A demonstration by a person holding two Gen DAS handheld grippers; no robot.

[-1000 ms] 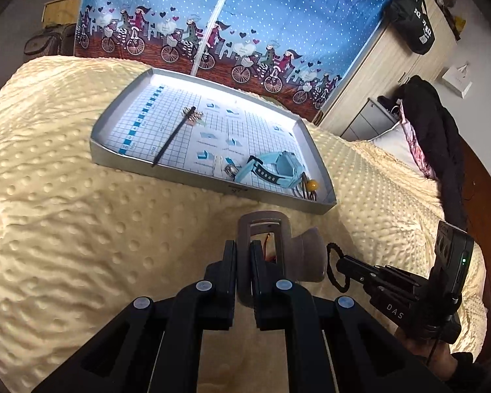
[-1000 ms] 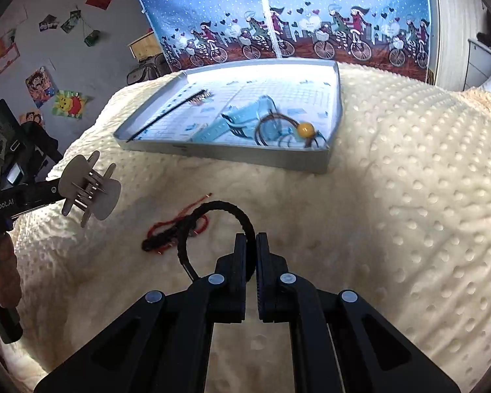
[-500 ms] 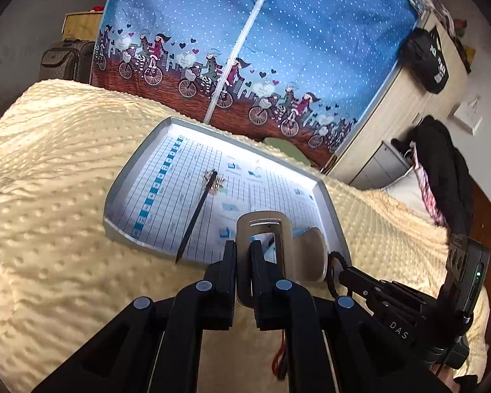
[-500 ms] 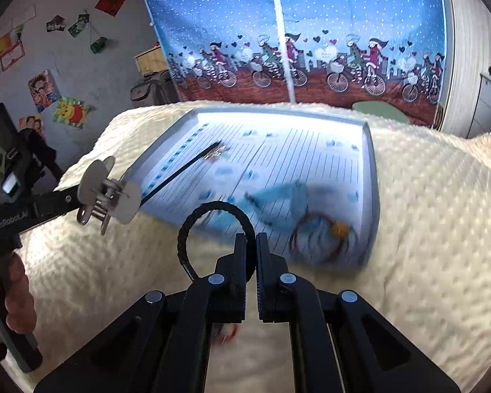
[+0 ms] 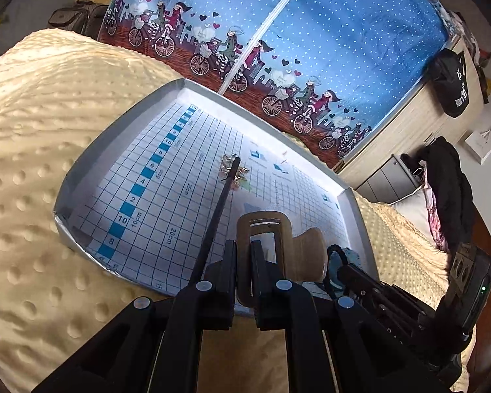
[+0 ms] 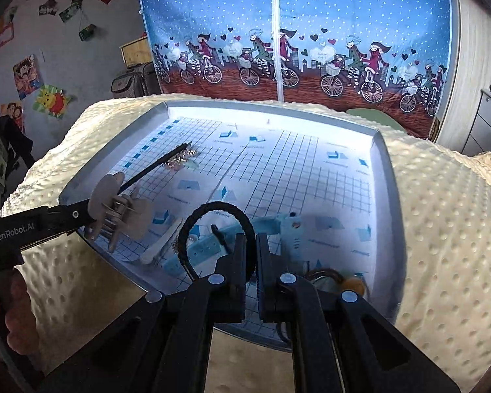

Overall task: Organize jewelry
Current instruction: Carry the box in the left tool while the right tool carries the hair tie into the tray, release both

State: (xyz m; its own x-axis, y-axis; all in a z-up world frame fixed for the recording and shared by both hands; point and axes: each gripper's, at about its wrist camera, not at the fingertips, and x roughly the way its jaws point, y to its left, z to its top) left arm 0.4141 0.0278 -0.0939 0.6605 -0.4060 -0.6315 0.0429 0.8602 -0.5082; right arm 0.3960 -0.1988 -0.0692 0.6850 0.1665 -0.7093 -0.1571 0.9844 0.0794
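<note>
Right now you are carrying a light, stiff hair claw [image 5: 271,245] in the left gripper's [image 5: 244,273] closed jaws and a limp black cord bracelet [image 6: 217,235] in the right gripper's [image 6: 251,262] pinched jaws, both hanging over the tray's [image 6: 384,177] near edge.

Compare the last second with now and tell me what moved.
Both grippers carried their loads forward from over the blanket to above the tray's near edge. The left gripper stays shut on the hair claw, the right gripper on the black loop. Nothing was released. The hair stick, watch and bead bracelet lie in the tray as before.
</note>
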